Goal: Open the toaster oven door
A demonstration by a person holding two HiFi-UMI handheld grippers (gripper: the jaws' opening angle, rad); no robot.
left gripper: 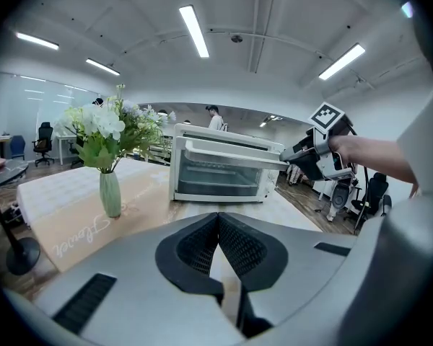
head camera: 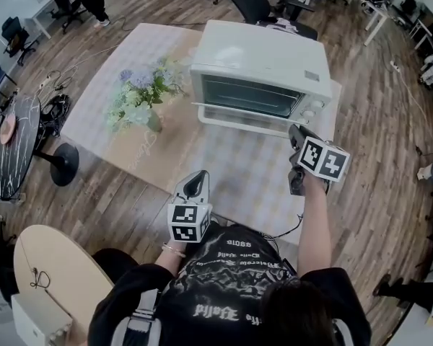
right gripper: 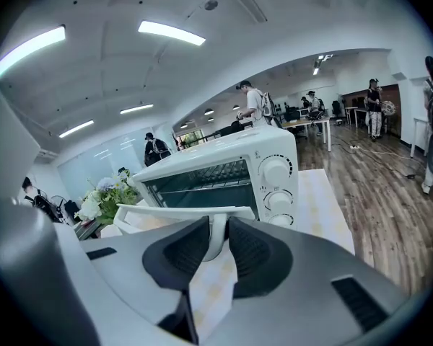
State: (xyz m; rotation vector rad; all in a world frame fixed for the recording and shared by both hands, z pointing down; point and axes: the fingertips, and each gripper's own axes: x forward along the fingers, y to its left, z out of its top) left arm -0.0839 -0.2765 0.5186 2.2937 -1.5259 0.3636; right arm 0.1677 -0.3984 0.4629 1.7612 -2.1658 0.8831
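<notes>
A white toaster oven (head camera: pixel 260 63) stands at the table's far side, its glass door (head camera: pixel 247 96) tipped a little out at the top. My right gripper (head camera: pixel 297 132) is shut on the right end of the white door handle (right gripper: pixel 166 212), which passes between its pads (right gripper: pixel 239 245). From the left gripper view the oven (left gripper: pixel 224 168) shows its door ajar, with the right gripper (left gripper: pixel 309 157) at the handle (left gripper: pixel 231 148). My left gripper (head camera: pixel 195 182) hangs near the table's front edge, shut with nothing in it.
A green vase of white and blue flowers (head camera: pixel 144 96) stands on a beige runner (head camera: pixel 141 150) left of the oven. The checked tablecloth (head camera: pixel 245 175) lies between me and the oven. A dark round table (head camera: pixel 18 143) stands on the floor at far left. People stand in the room behind.
</notes>
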